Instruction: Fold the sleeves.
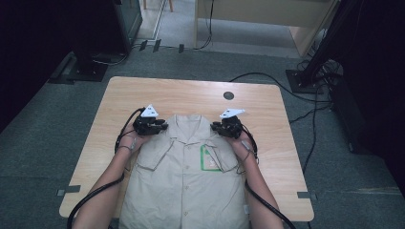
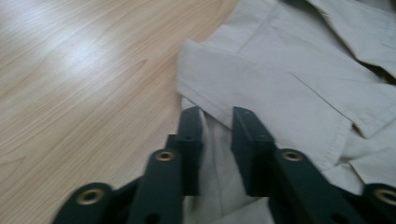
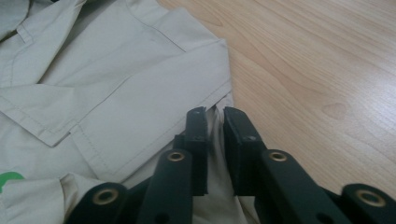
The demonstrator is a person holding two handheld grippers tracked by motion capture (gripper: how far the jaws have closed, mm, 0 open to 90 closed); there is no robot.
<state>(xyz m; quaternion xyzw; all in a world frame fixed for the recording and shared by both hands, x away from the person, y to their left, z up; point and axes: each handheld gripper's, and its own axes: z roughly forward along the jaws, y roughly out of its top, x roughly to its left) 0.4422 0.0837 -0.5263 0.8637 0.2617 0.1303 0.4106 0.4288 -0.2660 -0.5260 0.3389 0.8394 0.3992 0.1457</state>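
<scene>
beige short-sleeved cotton shirt (image 1: 184, 181) mid-frame on wooden worktop (image 1: 267, 114) | left gripper (image 2: 215, 122), right gripper (image 3: 215, 119): jaws clamped on shoulder cloth | advice: lift both evenly, keep fabric taut

1 beige shirt (image 1: 184, 181), 2 grippers (image 1: 150, 125), 1 wooden table (image 1: 267, 119), perhaps 1 green label (image 1: 208, 159)

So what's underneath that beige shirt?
The beige shirt lies flat on the wooden table, whose bare top shows around it. Whatever might sit beneath the cloth itself is covered.
</scene>
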